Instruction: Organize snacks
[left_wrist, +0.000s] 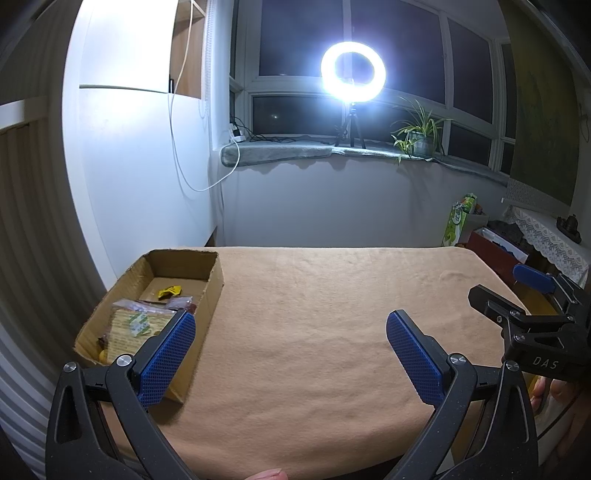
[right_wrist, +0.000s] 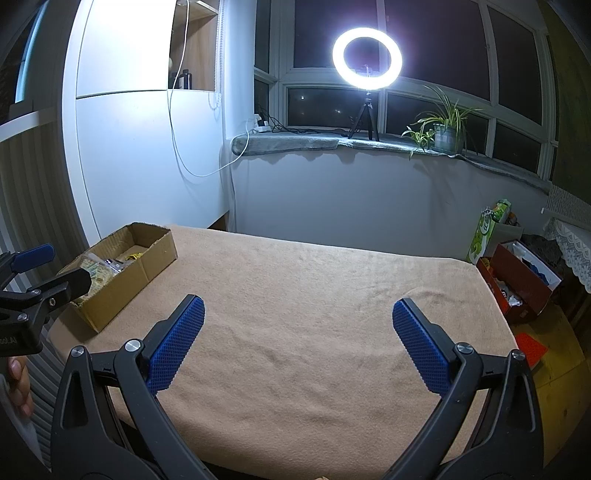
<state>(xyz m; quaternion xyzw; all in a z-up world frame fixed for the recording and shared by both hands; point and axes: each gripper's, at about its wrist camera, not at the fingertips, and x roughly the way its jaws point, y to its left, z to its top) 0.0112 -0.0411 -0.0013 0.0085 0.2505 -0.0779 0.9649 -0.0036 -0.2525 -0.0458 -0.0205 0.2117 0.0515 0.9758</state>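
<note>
1. Left wrist view: we see snack packets (left_wrist: 142, 325) already inside the cardboard box (left_wrist: 207, 295), at the table's (left_wrist: 314, 332) far-left corner.
2. Our left gripper (left_wrist: 290, 345) and right gripper (right_wrist: 297, 330) both gape, empty.
3. We judge sorting finished, or more snacks must be found.

Held the right gripper (right_wrist: 297, 343) with blue textured pads (right_wrist: 175, 345) spread wide apart and empty, above a table draped in a tan fleece blanket (right_wrist: 314, 295). Showed an open brown cardboard box (right_wrist: 147, 266) with packaged snacks (right_wrist: 101, 271) at the far left corner, and the left gripper (right_wrist: 33, 273) near it at the frame's edge. Caught a glowing ring light (right_wrist: 366, 58) beside a potted spider plant (right_wrist: 445, 129) on the windowsill.
</note>
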